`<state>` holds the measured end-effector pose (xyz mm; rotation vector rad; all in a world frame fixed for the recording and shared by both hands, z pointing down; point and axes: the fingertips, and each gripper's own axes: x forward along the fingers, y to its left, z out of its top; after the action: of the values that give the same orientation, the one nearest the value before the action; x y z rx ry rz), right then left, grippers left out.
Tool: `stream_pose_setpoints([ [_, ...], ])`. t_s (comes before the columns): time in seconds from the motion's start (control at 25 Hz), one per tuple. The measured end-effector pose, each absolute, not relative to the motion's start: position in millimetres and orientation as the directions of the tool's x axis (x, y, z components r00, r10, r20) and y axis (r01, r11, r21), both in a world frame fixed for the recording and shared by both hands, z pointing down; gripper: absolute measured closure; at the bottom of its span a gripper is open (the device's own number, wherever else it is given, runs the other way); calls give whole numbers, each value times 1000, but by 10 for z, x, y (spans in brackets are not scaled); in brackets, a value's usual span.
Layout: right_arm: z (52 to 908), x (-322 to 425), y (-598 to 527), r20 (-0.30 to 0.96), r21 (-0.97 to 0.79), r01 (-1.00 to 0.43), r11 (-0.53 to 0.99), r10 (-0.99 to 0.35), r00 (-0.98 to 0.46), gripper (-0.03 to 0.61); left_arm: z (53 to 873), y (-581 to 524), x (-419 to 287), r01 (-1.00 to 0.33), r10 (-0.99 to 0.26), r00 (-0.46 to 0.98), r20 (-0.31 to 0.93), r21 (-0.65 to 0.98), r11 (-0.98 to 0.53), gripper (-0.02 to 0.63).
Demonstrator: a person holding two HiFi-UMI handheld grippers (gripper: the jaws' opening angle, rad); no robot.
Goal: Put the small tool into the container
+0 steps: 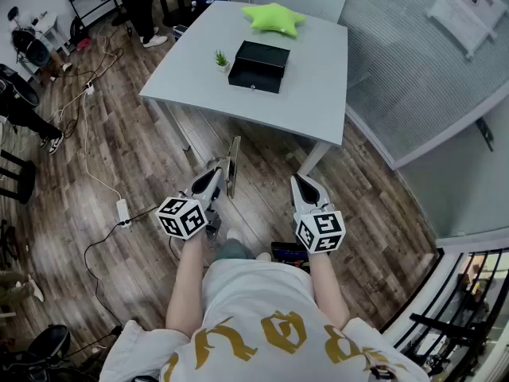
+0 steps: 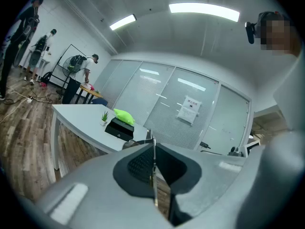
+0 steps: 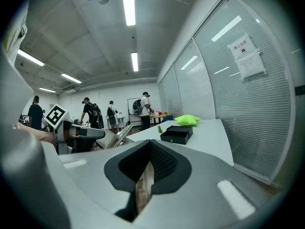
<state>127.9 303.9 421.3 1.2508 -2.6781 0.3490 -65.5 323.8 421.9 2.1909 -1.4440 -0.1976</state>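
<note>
The person stands on the wood floor, well back from the grey desk (image 1: 318, 86), a claw in each hand. The left claw (image 1: 219, 173) is clamped on the small tool (image 1: 233, 165) – a thin flat metal strip that sticks out past the claw tips toward the desk. In the left gripper view the strip (image 2: 154, 175) shows edge-on, pinched in the middle between the two dark pads. The right claw (image 1: 305, 185) has its tips together and grips nothing; in the right gripper view only a narrow slit of floor shows behind the tips of that claw (image 3: 150, 144). The container (image 1: 258, 66) – a low black box with a small knob on its front – sits on the desk, well apart from both claws. A small potted plant (image 1: 221, 59) stands just beside its left end, and a lime-green star-shaped cushion (image 1: 274, 17) lies beyond it near the far edge
</note>
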Motion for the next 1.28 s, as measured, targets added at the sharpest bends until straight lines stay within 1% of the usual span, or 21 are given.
stream_pose_setpoints([
  [0.52,4100,1378,3102,227,-123,-773,622,-741,-632,555,4093,3295,-593,-822,-896,421,142,477,-311,604],
  [0.64,4107,1469,3068,215,-151,-785,600,-756,-619,555,4082,3298,-546,-822,-895,422,142,476,-312,604],
  [0.84,4183,1531,3008,229,-189,-796,575,-762,-605,555,4140,3293,-572,-825,-894,416,165,483,-295,604],
  [1.04,4310,1618,2782,248,-198,-804,561,-765,-594,555,4313,3025,-572,-817,-894,409,183,510,-270,604],
  [1.28,4520,1654,2107,275,-208,-828,521,-781,-561,555,4509,2282,-589,-801,-880,436,188,527,-285,604],
])
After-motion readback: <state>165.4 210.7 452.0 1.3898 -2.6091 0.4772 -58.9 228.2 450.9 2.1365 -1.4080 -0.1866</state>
